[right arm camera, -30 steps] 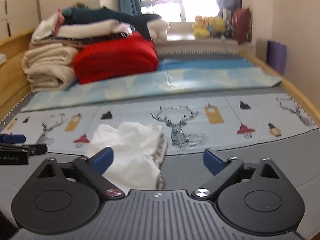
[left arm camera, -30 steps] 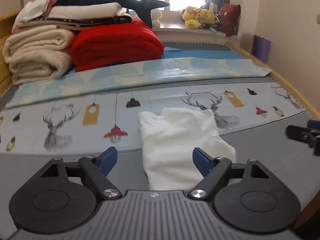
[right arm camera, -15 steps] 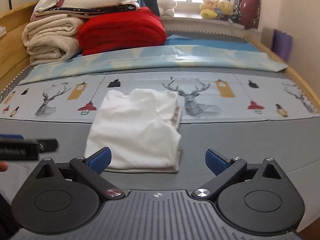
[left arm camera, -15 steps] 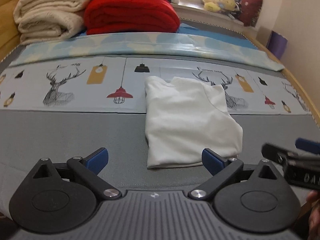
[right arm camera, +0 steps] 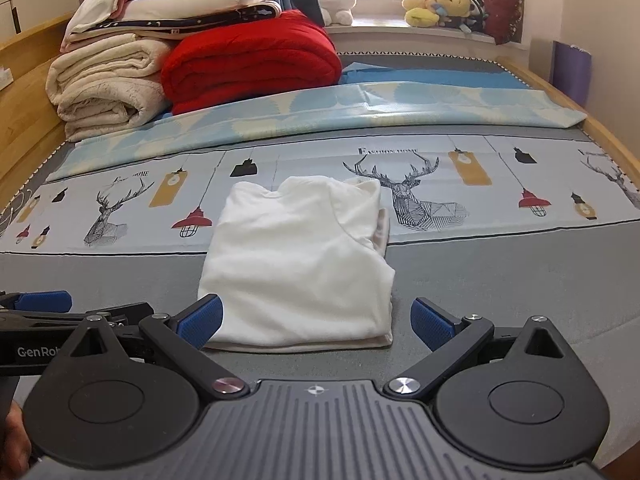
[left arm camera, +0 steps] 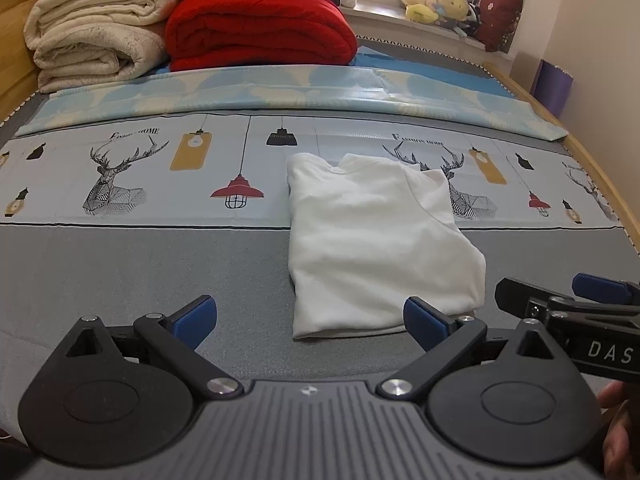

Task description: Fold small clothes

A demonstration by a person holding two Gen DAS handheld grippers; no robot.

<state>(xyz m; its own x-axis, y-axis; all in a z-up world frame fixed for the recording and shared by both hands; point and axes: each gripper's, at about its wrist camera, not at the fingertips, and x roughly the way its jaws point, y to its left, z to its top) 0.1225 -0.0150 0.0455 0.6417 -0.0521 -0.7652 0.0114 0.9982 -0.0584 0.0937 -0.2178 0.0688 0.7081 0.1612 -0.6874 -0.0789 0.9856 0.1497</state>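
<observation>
A wide bed with a grey cover [left arm camera: 120, 272] carries a pale blue sheet printed with deer and lamps [left arm camera: 160, 176]. At its far end lie a folded red quilt [left arm camera: 260, 28] and rolled cream blankets [left arm camera: 96, 40]. The small white folded garment [right arm camera: 296, 268] lies flat, straddling the sheet's near edge. The left gripper [left arm camera: 310, 316] and right gripper [right arm camera: 316, 318] hover just before its near hem, jaws spread wide, holding nothing.

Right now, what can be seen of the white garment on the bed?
The white garment looks like soft knit cotton, folded into a rough rectangle of several layers, its neckline at the far end. It lies flat on the bed, half on the grey sheet, half on the deer-print strip. Nothing grips it.
</observation>
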